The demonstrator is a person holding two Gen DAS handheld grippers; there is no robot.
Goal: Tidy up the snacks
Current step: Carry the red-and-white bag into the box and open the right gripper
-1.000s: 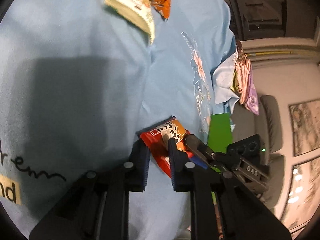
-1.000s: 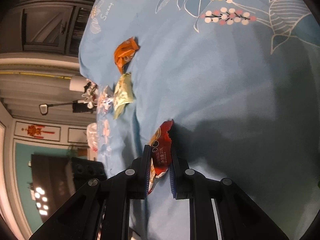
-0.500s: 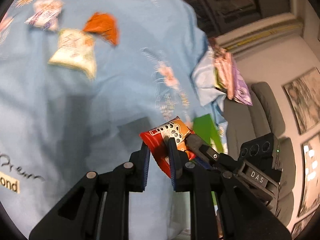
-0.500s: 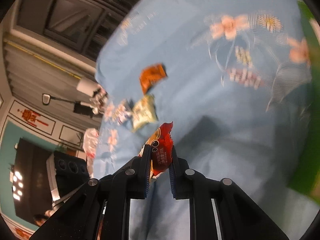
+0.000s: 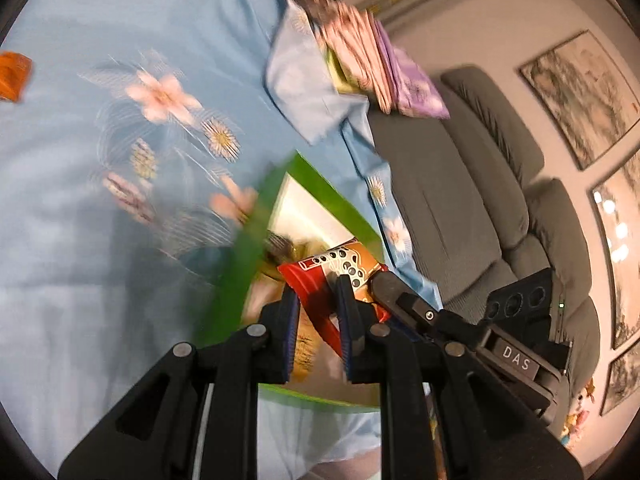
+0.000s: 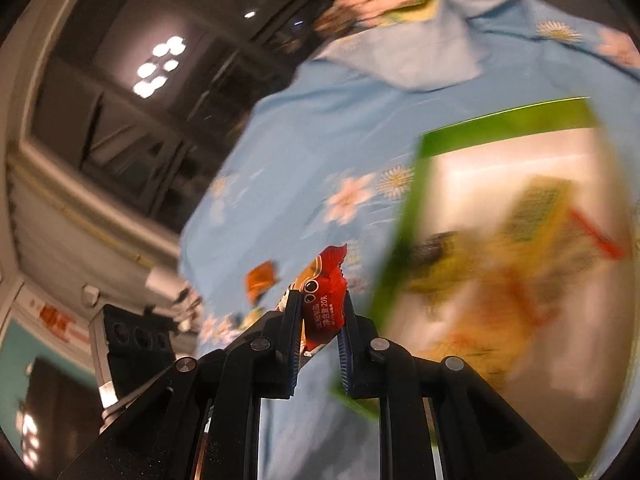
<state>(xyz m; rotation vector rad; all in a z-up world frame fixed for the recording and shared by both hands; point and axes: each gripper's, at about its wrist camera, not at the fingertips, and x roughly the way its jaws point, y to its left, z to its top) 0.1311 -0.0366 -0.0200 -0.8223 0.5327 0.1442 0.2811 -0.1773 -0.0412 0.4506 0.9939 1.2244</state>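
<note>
Each hand-held gripper (image 5: 316, 292) is black, with blue pads (image 6: 343, 354) and silver screws (image 5: 256, 330).

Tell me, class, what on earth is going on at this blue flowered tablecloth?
A person is sorting snacks with two handheld tools. Both the left tool and the right tool are shut on the same red snack packet, one at each end, holding it up by the green-rimmed box, which already holds other packets. The packet is not yet released. An orange snack packet lies on the blue flowered tablecloth, waiting. The frames are blurred.
</note>
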